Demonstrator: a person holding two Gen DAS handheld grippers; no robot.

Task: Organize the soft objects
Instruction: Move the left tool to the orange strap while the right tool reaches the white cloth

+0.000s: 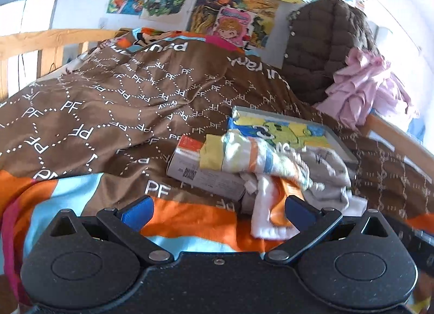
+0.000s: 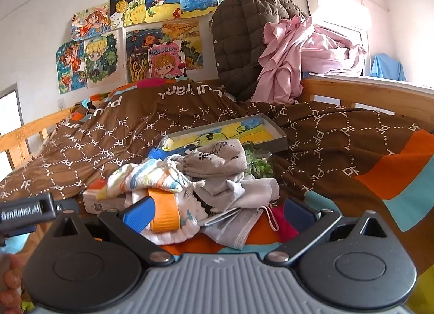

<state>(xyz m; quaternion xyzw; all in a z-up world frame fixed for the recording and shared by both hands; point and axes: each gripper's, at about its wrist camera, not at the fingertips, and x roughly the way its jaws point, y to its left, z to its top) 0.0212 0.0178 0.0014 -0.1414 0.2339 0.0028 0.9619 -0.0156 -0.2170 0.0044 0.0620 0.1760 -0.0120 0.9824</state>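
Brown quilt (image 1: pixel 114 102) — clothes pile (image 2: pixel 206 186), wall drawings (image 2: pixel 152 29)

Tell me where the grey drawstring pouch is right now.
The grey drawstring pouch sits on top of the clothes pile at the centre of the right wrist view, just in front of the shallow picture box.

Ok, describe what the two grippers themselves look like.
Both are black with round hinge housings, silver pivot bolts and blue finger pads. The left gripper has a black speckled body; the right gripper has a grey ribbed body.
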